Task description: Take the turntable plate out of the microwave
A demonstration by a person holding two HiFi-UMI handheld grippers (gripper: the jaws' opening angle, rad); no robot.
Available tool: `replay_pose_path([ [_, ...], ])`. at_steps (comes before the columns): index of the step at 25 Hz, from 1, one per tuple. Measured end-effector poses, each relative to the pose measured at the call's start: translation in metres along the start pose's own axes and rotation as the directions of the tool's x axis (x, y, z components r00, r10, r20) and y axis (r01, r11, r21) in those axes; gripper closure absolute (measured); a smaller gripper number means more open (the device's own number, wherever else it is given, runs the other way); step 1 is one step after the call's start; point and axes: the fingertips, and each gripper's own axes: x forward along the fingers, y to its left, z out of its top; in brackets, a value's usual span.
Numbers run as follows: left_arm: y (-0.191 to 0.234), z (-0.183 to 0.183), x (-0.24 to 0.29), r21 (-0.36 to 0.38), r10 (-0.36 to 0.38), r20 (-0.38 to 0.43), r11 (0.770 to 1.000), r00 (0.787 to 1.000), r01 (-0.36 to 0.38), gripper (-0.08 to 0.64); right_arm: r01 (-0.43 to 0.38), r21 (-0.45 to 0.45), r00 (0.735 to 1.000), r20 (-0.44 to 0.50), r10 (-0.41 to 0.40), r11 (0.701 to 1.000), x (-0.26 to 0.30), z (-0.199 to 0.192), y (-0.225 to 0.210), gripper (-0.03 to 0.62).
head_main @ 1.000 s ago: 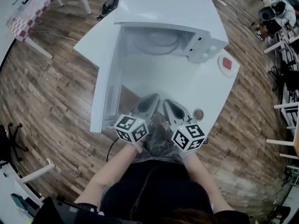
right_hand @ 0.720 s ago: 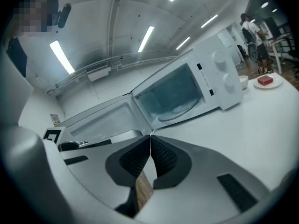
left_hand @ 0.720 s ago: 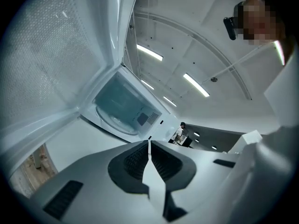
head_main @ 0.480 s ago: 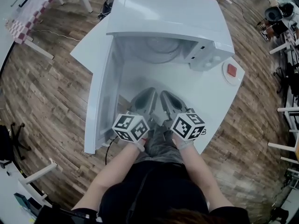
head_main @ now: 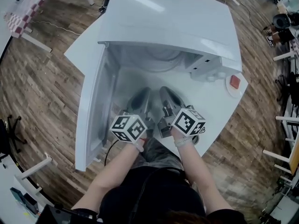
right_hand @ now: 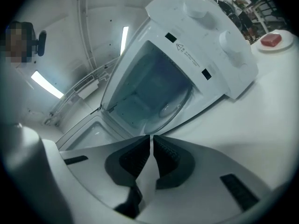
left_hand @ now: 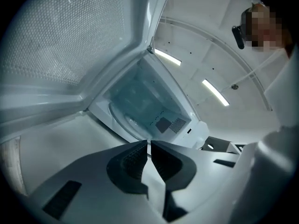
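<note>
The white microwave point(head_main: 173, 22) stands on the white table with its door point(head_main: 91, 111) swung open to the left. Inside lies the glass turntable plate point(head_main: 161, 55), flat on the cavity floor; it also shows as the plate point(left_hand: 122, 119) in the left gripper view and the plate point(right_hand: 170, 107) in the right gripper view. My left gripper point(head_main: 140, 96) and right gripper point(head_main: 167, 94) sit side by side just in front of the opening, pointing in. The left gripper point(left_hand: 149, 143) is shut with nothing between its pads. The right gripper point(right_hand: 152, 138) is likewise shut and holds nothing.
The control panel with two knobs point(head_main: 210, 71) is on the microwave's right side. A small white dish with a red block point(head_main: 234, 83) rests on the table point(head_main: 219, 108) to the right. The open door walls off the left. Wooden floor surrounds the table.
Both grippers have moved forward and slightly down toward the microwave opening, staying side by side and shut. The microwave now fills more of the head view.
</note>
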Motion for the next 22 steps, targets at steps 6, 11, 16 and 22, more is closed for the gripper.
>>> replay_pose_path([
  [6,0.019,0.001,0.016,-0.034,0.025,0.006,0.999,1.000,-0.025,0.534,0.001,0.111,1.000,-0.012,0.000,0.994,0.024,0.008,-0.025,0.566],
  [11,0.025,0.005,0.027,-0.063,0.014,-0.001,0.998,1.000,-0.014,0.534,-0.023,0.247,1.000,0.021,0.019,0.969,0.042,0.023,-0.032,0.494],
  [16,0.027,0.007,0.038,-0.075,-0.001,-0.008,0.997,1.000,0.000,0.532,-0.053,0.341,0.998,0.054,0.037,0.938,0.057,0.034,-0.039,0.474],
  [22,0.033,0.007,0.042,-0.110,0.004,-0.004,0.994,1.000,-0.004,0.532,-0.047,0.417,0.997,0.076,0.017,0.908,0.070,0.041,-0.048,0.476],
])
